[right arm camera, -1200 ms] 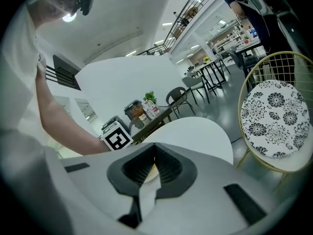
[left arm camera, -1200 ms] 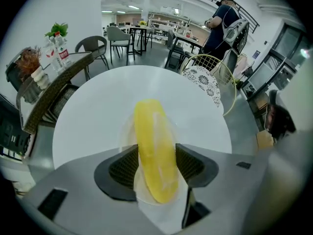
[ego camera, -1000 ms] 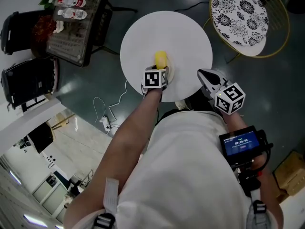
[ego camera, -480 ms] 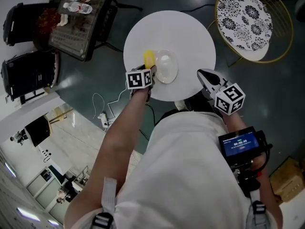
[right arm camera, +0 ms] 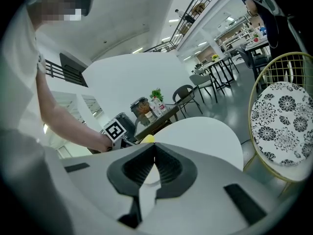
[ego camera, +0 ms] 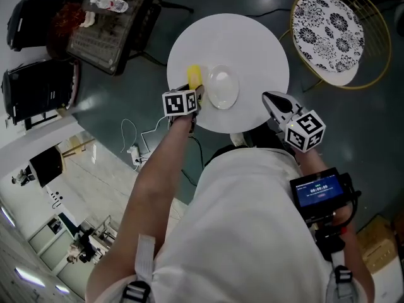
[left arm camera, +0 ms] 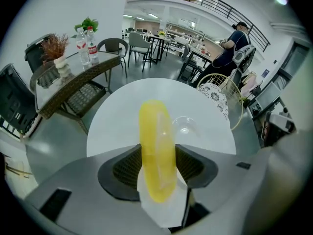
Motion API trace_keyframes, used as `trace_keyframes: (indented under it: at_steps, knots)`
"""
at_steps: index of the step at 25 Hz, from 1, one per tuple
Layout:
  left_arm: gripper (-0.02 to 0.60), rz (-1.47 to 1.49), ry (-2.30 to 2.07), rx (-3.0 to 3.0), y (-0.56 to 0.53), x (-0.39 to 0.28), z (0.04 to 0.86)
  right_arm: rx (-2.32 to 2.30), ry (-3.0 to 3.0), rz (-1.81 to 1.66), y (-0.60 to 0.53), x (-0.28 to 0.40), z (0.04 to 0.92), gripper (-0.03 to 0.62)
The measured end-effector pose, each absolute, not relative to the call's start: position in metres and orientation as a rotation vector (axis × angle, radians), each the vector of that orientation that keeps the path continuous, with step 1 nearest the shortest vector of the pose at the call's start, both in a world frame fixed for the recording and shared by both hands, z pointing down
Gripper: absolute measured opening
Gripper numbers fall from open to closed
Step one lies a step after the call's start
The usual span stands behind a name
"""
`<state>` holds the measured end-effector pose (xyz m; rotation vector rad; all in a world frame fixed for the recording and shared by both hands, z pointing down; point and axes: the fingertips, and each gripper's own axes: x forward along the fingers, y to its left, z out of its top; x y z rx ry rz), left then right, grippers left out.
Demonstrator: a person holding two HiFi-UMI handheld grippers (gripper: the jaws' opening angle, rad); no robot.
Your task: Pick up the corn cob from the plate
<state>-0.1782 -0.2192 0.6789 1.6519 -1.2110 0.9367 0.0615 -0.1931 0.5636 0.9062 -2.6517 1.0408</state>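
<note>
A gold wire chair with a black-and-white patterned cushion (ego camera: 334, 30) stands right of the round white table (ego camera: 252, 43). Left of the table is a dark glass-topped wicker table (ego camera: 107, 36) bearing plastic bottles (ego camera: 108, 5). A white cable (ego camera: 134, 151) lies on the floor below it.

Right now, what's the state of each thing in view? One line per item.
left gripper: shut on the corn cob.
corn cob: held off the plate, beside it.
plate: empty, flat on the round table.
right gripper: shut, nothing between the jaws.
</note>
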Motion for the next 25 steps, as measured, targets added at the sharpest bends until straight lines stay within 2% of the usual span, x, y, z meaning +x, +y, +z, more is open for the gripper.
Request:
trace_keyframes:
  at_steps: [14, 21, 25]
  knots:
    - [0.216, 0.941, -1.212, 1.67, -0.22, -0.207, 0.678, 0.808, -2.648, 1.013, -0.195, 0.043, 0.555, 0.008]
    - [0.216, 1.111, -1.142, 1.758, -0.235, -0.224, 0.688, 0.78, -2.611, 1.01, -0.193, 0.042, 0.557, 0.008]
    - [0.216, 1.337, -1.003, 1.931, -0.248, -0.218, 0.685, 0.772, -2.593, 1.016, -0.195, 0.04, 0.56, 0.008]
